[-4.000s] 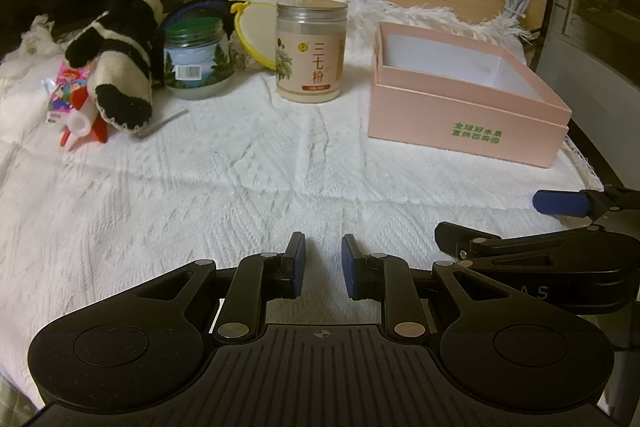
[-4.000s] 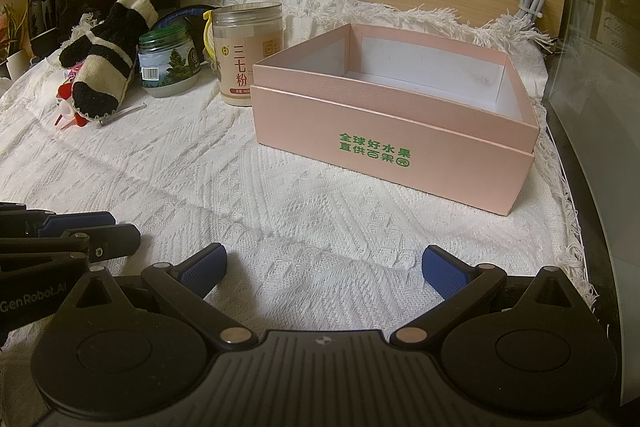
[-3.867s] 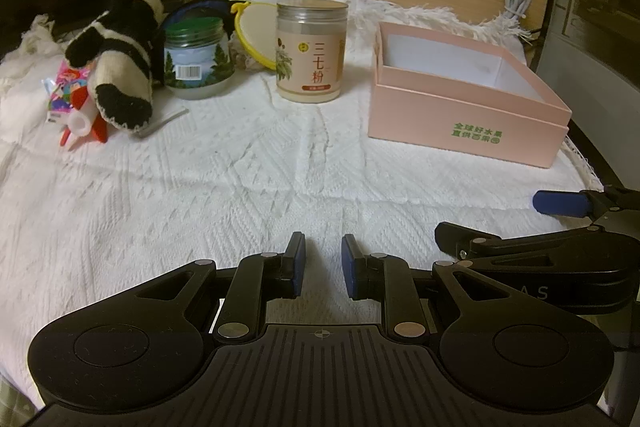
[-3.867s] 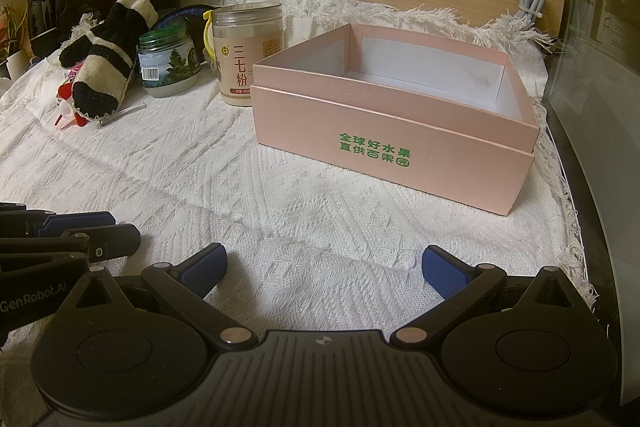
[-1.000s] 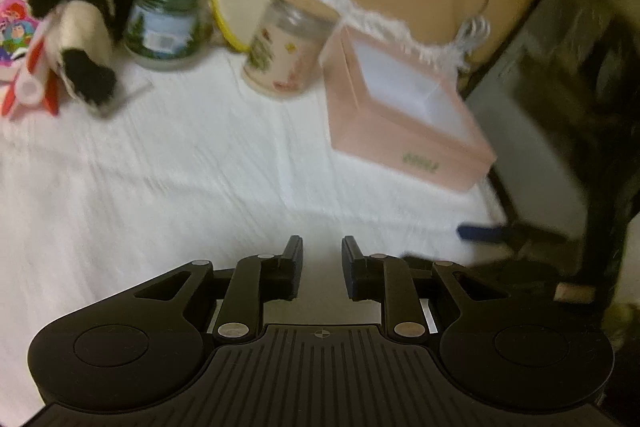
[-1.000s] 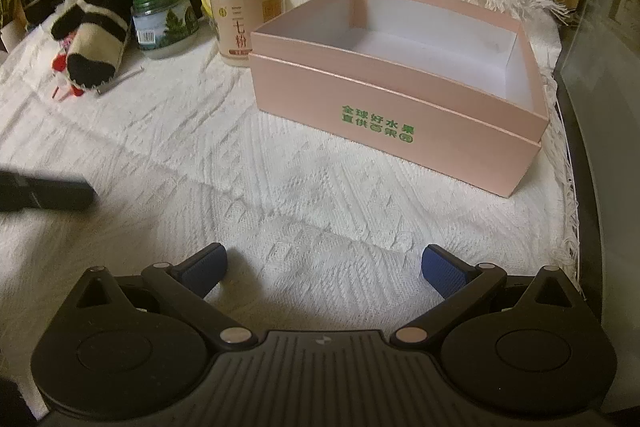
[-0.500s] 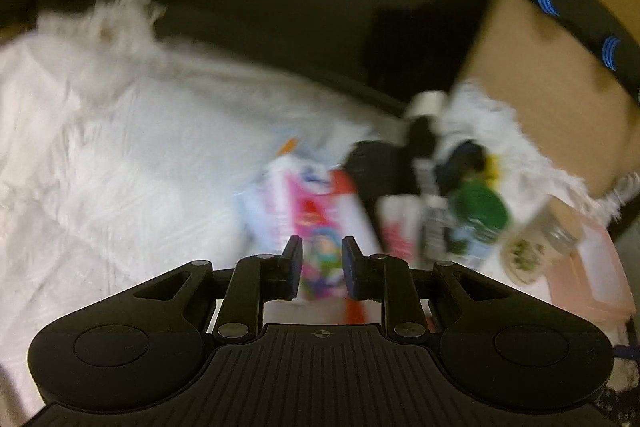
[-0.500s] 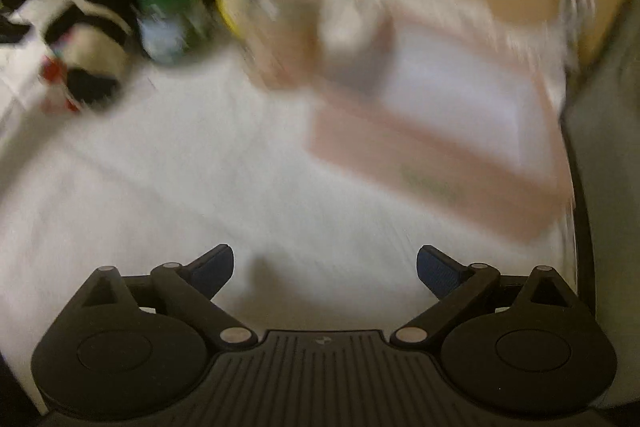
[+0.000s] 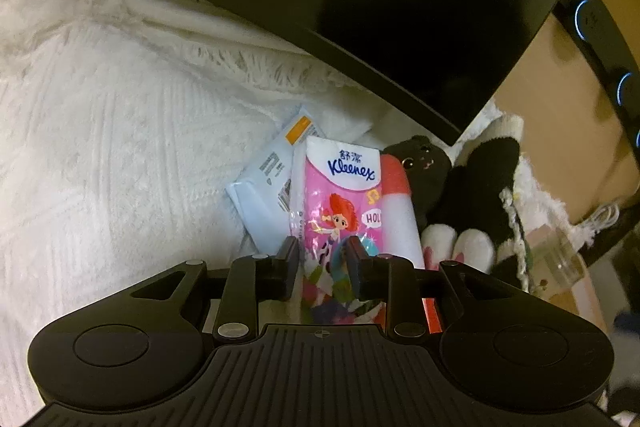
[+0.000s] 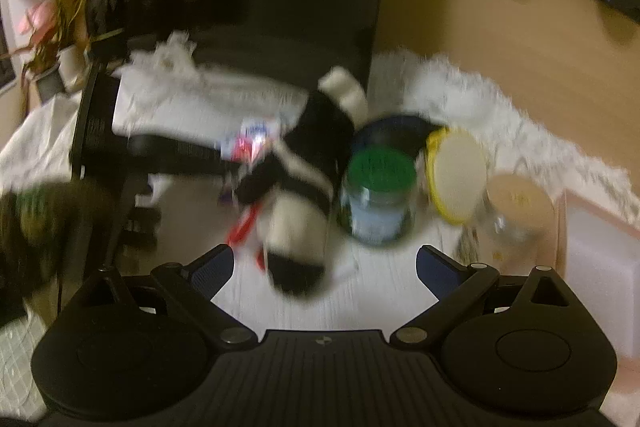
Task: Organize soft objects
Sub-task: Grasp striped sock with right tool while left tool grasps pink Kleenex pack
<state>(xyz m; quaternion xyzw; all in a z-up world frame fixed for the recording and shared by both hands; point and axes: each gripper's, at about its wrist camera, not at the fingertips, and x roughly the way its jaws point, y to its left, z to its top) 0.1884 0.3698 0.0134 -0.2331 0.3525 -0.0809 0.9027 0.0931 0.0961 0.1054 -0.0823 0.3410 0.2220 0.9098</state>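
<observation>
A pink Kleenex tissue pack (image 9: 340, 195) lies on the white cloth (image 9: 120, 147), with a pale blue pack (image 9: 264, 183) to its left and a red and white tube (image 9: 398, 211) to its right. My left gripper (image 9: 322, 259) hovers right over the pink pack. Its jaws stand a narrow gap apart and are opening, and the pack shows between the fingertips. A black plush toy (image 9: 424, 163) and a black and white knitted soft toy (image 9: 488, 187) lie just beyond. In the blurred right wrist view my right gripper (image 10: 324, 267) is wide open and empty, just short of the same black and white toy (image 10: 304, 187).
A dark monitor (image 9: 360, 7) overhangs the pile at the back. Right of the toy stand a green-lidded jar (image 10: 378, 203), a yellow-rimmed lid (image 10: 456, 179), a beige-lidded jar (image 10: 516, 211) and the pink box (image 10: 600, 247). A plant sits far left.
My left gripper has swung left from mid-table to the pile of soft things, and its jaws have parted slightly. My right gripper has risen and turned from the pink box toward the toy and jars.
</observation>
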